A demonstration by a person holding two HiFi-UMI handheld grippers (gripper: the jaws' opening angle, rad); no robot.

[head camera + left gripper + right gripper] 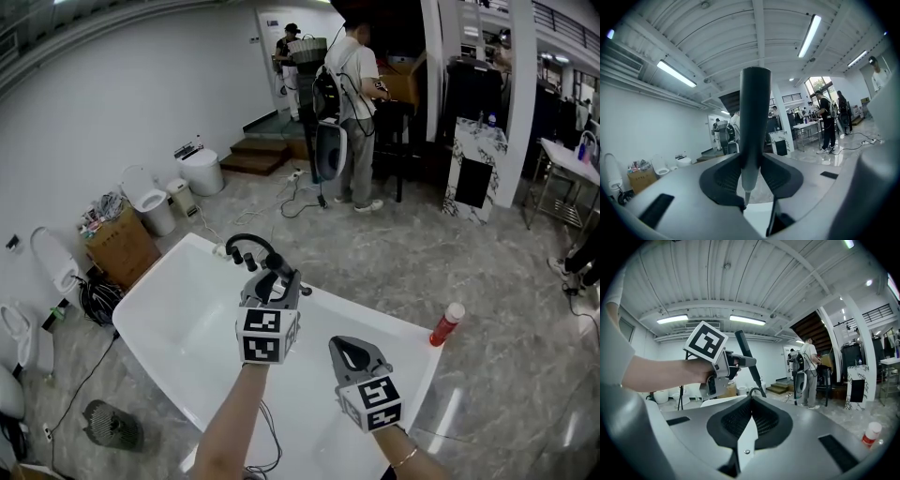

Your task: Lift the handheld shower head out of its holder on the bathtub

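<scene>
The shower head [753, 126] is a dark handle standing upright between the jaws of my left gripper [751, 177], which is shut on it. In the head view the left gripper [279, 281] hangs over the far rim of the white bathtub [375, 323], just right of the black arched faucet [246, 246]. In the right gripper view the dark handle [749, 363] slants up out of the left gripper [733, 363]. My right gripper [352, 352] floats over the tub nearer to me. Its jaws [751, 401] are shut with nothing between them.
A red bottle with a white cap [447, 323] stands on the tub's right corner. Toilets [150, 202], a cardboard box [122, 246] and coiled cable [98, 300] line the left wall. Two people [352, 103] stand at the back by dark furniture.
</scene>
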